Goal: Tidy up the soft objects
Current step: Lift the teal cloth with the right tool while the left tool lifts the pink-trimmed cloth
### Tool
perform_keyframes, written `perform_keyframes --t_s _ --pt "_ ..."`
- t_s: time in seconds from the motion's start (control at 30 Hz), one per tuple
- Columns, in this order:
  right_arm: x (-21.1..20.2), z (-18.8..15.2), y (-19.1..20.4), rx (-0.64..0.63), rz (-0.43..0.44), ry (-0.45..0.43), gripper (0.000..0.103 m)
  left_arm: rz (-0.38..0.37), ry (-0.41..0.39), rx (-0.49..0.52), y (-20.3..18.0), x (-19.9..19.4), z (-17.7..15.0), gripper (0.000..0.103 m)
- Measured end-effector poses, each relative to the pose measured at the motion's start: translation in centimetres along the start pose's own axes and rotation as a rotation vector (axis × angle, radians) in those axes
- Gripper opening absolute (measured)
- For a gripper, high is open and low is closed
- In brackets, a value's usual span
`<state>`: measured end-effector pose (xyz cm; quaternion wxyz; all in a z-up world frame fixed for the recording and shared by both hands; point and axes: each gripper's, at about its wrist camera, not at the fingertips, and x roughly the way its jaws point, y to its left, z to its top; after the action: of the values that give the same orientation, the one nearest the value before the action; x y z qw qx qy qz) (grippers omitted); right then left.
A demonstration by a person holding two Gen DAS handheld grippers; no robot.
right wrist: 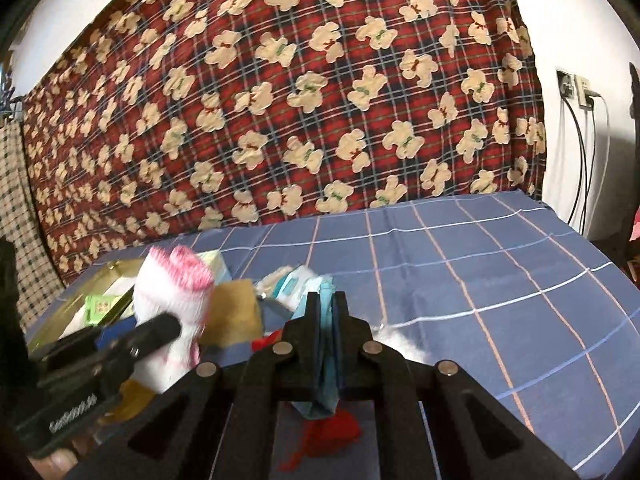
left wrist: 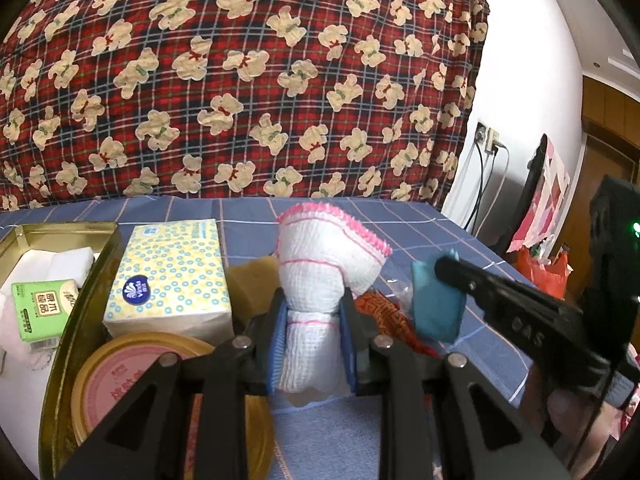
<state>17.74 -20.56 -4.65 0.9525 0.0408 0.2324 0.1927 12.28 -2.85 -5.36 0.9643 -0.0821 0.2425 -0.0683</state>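
Note:
My left gripper [left wrist: 312, 320] is shut on a rolled white cloth with pink stitching [left wrist: 320, 264], held above the blue checked table [left wrist: 480, 304]. The cloth also shows in the right wrist view [right wrist: 176, 292]. My right gripper [right wrist: 328, 300] is shut on a teal soft pad [right wrist: 326, 360]; in the left wrist view that pad [left wrist: 434, 300] hangs just right of the cloth. A yellow sponge [left wrist: 252, 280] lies behind the left fingers. A red fabric piece [left wrist: 384, 312] lies below, between the grippers.
A gold tin tray [left wrist: 60, 236] at left holds a green tissue pack [left wrist: 42, 308] and white pads. A tissue box [left wrist: 172, 276] and a round gold lid [left wrist: 120, 376] lie beside it. A bear-patterned blanket [left wrist: 240, 80] rises behind the table.

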Motion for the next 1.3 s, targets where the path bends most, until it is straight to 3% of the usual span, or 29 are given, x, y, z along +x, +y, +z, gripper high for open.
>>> perform_keyframes --t_s 0.37,0.57,0.93,1.3 --pt "0.9 0.6 0.7 -0.011 -0.047 -0.026 0.006 -0.009 0.078 -0.015 0.2 1.5 -0.1 0.022" --pt "1.9 0.8 0.8 -0.008 -0.075 0.012 0.006 -0.018 0.107 -0.008 -0.2 2.2 -0.1 0.022" --pt "3.0 1.2 0.4 0.043 -0.065 0.015 0.006 -0.035 0.145 -0.009 -0.7 3.4 0.1 0.022" --pt "2.1 1.2 0.8 0.025 -0.083 -0.033 0.006 -0.016 0.102 -0.013 -0.7 2.7 0.1 0.022"
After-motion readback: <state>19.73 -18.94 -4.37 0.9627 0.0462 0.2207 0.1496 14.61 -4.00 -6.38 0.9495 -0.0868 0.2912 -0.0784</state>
